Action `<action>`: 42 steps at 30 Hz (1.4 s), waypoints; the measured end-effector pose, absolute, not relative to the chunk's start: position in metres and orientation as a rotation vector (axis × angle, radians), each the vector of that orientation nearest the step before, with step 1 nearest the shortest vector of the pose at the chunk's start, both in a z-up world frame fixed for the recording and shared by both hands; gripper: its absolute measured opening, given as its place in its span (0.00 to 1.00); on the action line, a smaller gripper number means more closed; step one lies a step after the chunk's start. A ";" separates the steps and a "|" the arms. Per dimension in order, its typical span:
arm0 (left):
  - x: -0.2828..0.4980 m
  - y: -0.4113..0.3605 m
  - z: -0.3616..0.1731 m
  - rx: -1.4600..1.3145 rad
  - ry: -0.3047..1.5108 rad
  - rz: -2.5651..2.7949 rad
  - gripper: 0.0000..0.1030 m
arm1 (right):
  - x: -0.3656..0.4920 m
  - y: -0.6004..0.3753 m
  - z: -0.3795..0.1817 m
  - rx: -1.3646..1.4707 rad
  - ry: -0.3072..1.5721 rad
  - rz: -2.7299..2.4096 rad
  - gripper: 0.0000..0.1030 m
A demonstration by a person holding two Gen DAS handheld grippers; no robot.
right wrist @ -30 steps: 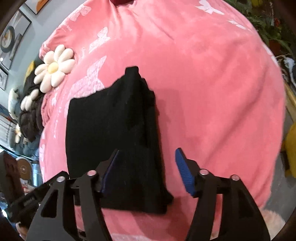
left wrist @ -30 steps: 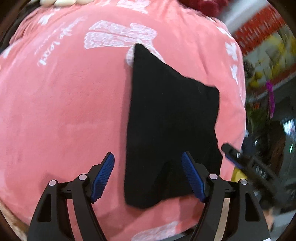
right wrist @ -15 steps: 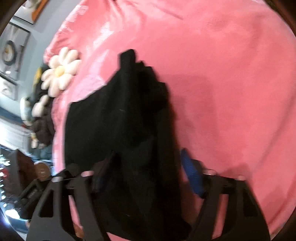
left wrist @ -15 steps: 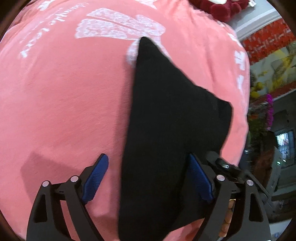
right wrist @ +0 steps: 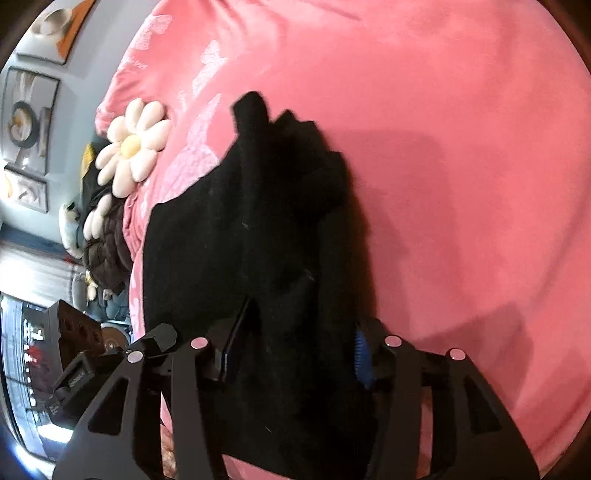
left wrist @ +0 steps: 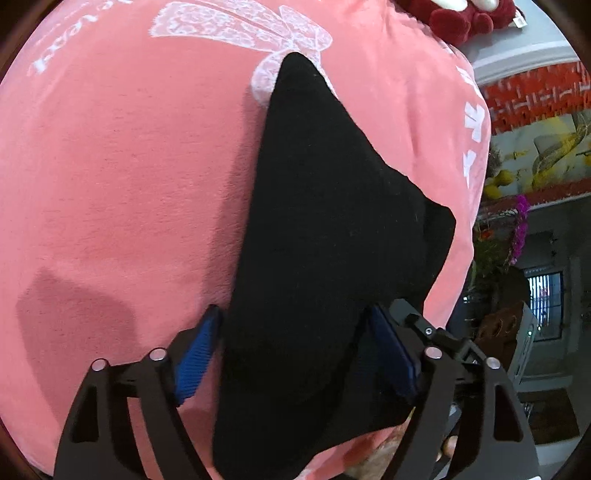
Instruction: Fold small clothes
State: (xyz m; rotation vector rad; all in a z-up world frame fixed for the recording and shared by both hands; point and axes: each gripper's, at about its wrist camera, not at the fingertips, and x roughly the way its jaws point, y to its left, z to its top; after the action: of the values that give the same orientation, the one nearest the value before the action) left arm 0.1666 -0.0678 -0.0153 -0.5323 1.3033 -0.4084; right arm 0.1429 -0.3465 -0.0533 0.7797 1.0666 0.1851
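Note:
A black garment, folded into a rough rectangle, lies on a pink blanket printed with white butterflies. Its near edge is bunched up between the blue pads of my left gripper, which presses on it from both sides. In the right wrist view the same garment fills the gap of my right gripper. Both pads touch the cloth there, and the jaws are opening slightly. The cloth partly covers the right gripper's fingertips.
A white daisy-shaped cushion and a dark brown bundle lie at the blanket's far left edge. A dark red plush sits at the top. The blanket drops off on the right beside purple flowers.
Both grippers have come down onto the garment's near edge. Their jaws have narrowed around the cloth, which now bunches up between the pads instead of lying flat.

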 end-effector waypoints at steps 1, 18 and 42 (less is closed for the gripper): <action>0.167 -0.073 -0.013 -0.523 1.298 -0.415 0.72 | 0.145 -0.344 -0.053 0.782 1.068 0.192 0.31; 0.093 -0.079 0.142 -0.318 1.084 -0.565 0.28 | 0.045 -0.313 0.129 0.622 0.796 0.179 0.17; 0.010 0.030 0.262 -0.190 0.836 -0.467 0.28 | 0.007 -0.194 0.237 0.458 0.647 0.352 0.17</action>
State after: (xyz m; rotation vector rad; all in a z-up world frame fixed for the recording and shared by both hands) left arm 0.0100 0.0301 0.2617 -0.1898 0.8357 -0.4669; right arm 0.0065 -0.1940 0.2374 0.4583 0.6468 0.3518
